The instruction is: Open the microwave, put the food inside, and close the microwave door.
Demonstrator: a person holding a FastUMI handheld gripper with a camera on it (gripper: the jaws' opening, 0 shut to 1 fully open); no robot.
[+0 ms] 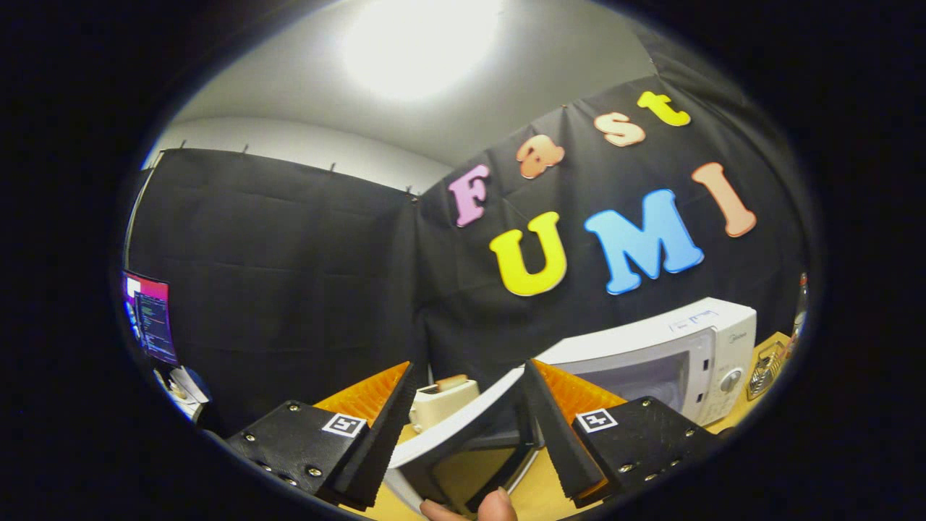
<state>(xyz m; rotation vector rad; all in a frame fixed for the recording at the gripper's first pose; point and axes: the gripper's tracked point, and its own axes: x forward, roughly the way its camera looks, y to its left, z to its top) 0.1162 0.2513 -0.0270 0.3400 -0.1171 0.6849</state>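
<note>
Presently, in the gripper view, the gripper (463, 427) has its fingers spread wide around the swung-out microwave door (463, 427), not pressing it. The door edge lies between them; the microwave (673, 354) stands beyond, rightward.

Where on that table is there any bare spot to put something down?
A bare patch of table shows behind the open microwave door, between the open gripper fingers. It is crowded around the toaster and the microwave.
</note>
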